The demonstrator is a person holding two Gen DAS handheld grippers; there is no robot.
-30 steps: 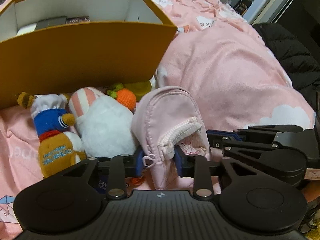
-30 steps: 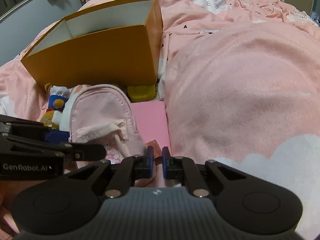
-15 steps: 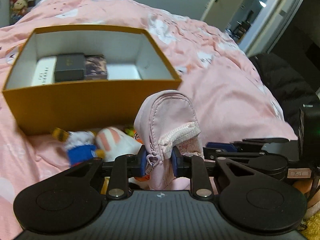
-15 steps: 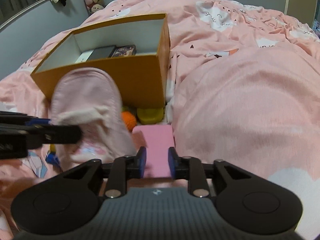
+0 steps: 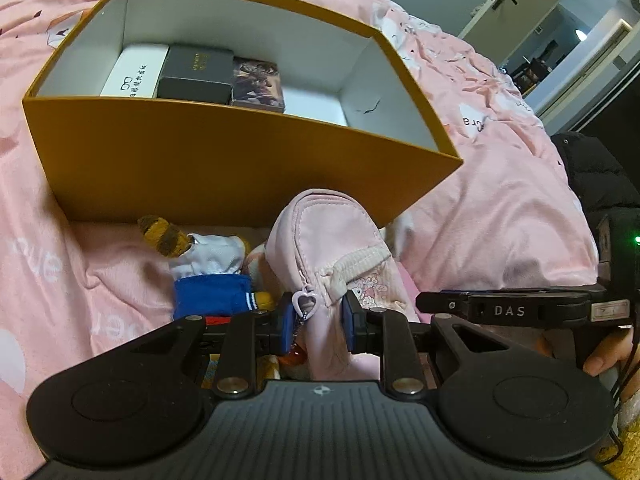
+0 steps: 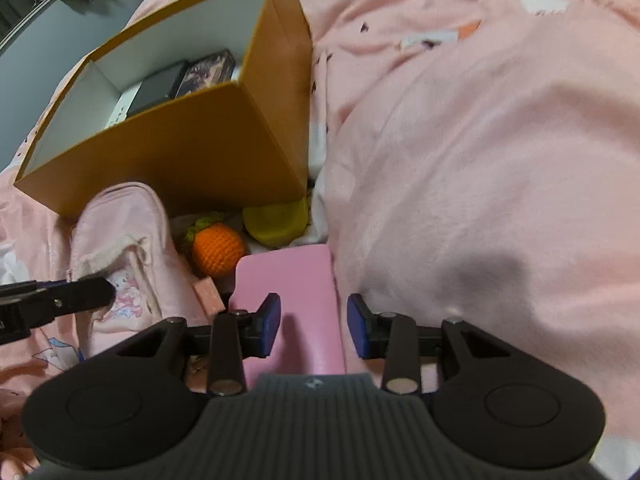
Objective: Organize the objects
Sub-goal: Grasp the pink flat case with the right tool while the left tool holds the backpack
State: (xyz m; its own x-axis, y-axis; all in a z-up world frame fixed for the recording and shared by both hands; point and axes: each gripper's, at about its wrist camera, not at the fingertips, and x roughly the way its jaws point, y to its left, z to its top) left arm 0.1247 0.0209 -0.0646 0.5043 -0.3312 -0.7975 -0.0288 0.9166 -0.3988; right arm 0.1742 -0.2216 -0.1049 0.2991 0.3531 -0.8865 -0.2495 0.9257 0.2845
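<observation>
My left gripper [image 5: 316, 322] is shut on a small pink pouch [image 5: 332, 248] with a heart zipper pull, holding it up in front of the near wall of an open orange box [image 5: 224, 160]. The pouch [image 6: 120, 240] also shows at the left of the right wrist view. Inside the box lie a white box [image 5: 134, 72], a black box [image 5: 196, 74] and a printed card box [image 5: 258, 84]. My right gripper [image 6: 314, 322] hovers above a flat pink case [image 6: 292, 300]; its jaws are opening and nothing is gripped between them.
On the pink bedspread [image 6: 460, 160] by the box lie a crocheted orange [image 6: 218, 250], a yellow item [image 6: 278, 220] and a plush doll in blue and white [image 5: 208, 272]. A dark jacket [image 5: 600, 176] lies at the right. A hand [image 5: 608, 354] holds the other gripper.
The left gripper lifted the pouch off the bed and carried it toward the orange box. The right gripper let go of the pouch, moved over the pink case, and its jaws spread apart.
</observation>
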